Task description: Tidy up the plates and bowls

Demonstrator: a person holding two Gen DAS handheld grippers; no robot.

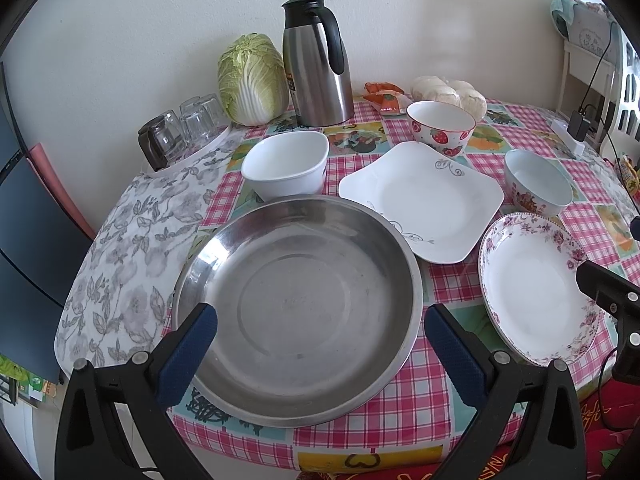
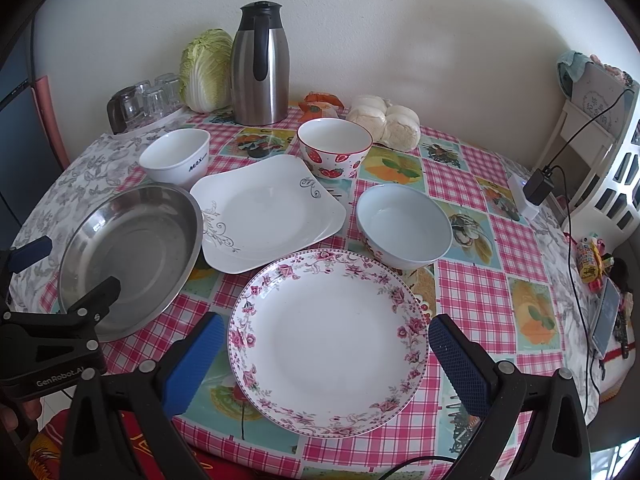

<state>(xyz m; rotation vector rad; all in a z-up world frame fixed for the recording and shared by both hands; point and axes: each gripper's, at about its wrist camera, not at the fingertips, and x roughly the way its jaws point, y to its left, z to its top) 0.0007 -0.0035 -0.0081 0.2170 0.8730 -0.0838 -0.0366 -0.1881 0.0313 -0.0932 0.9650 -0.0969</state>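
The round, shallow stainless-steel pan (image 1: pixel 298 308) sits at the near left of the round table (image 2: pixel 472 292), dull grey with faint concentric rings on its flat base; touching its far-right rim lies the square white ceramic plate with grey scrollwork (image 2: pixel 268 216), which seems to rest on a second like plate; right of the pan, apart from it, lies the round white plate with a pink floral border (image 2: pixel 328 340); just behind the pan stands the squarish plain white bowl (image 1: pixel 286 168); farther back and right of the pan stand the white bowl printed with red strawberries (image 1: pixel 440 128) and the pale blue bowl with a flower band (image 2: pixel 404 226). The table wears a glossy pink-checked oilcloth with fruit panels, a grey floral cloth (image 1: pixel 128 248) left of the pan, against a plain cream wall; behind the pan stand a brushed-steel jug with a black handle (image 1: pixel 316 64), a pale green cabbage (image 1: pixel 252 80) and upturned clear glasses (image 1: pixel 188 128). The left gripper (image 1: pixel 320 356) hangs with jaws spread wide over the pan's near rim, grasping nothing; the right gripper (image 2: pixel 324 364) likewise gapes, empty, astride the floral plate.
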